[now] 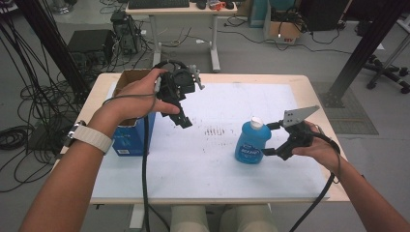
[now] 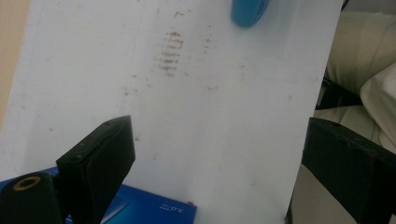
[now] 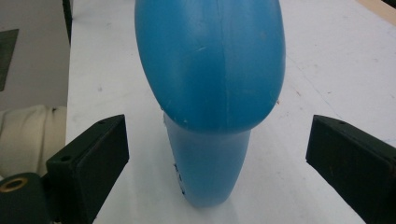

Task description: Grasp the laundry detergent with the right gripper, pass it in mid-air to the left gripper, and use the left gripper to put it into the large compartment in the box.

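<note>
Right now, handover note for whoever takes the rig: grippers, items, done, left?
Left hand-held gripper: open, nothing between the jaws, held in the air beside the blue cardboard box at the table's left edge.
Right hand-held gripper: open, jaws on either side of the blue dish soap bottle, pads not touching it.
Bottle: upright on the white mat, right of centre, white cap on.
Box: open at the top; its contents can't be seen.
Done: right gripper lined up on the bottle.
Left: close on the bottle and lift it; probably into the box, though that is a guess.
</note>
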The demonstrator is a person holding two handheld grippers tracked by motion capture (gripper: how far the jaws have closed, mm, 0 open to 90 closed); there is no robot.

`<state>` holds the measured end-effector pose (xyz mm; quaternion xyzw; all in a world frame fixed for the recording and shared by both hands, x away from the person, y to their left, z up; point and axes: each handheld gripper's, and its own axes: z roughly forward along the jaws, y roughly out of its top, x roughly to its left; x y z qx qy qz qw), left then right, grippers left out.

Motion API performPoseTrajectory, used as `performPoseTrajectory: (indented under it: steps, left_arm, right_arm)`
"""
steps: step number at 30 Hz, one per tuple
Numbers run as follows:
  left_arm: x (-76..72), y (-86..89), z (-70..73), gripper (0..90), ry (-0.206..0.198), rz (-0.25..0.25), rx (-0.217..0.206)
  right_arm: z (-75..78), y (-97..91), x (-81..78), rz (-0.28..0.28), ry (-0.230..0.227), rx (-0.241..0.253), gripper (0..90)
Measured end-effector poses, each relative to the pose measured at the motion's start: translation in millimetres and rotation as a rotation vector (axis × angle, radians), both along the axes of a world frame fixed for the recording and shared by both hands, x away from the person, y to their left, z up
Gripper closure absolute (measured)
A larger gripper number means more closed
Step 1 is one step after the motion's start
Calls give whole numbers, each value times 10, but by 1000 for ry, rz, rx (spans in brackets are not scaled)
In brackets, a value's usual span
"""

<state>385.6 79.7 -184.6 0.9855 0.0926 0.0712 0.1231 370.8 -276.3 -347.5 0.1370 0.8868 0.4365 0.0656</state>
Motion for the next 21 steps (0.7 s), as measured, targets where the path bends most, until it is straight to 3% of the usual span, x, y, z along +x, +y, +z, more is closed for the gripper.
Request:
performPoseTrajectory:
  steps: [21]
  left_arm:
    - [-8, 6, 10, 98, -1, 5, 3]
  right_arm:
    - [-35, -59, -24, 2, -19, 48, 58]
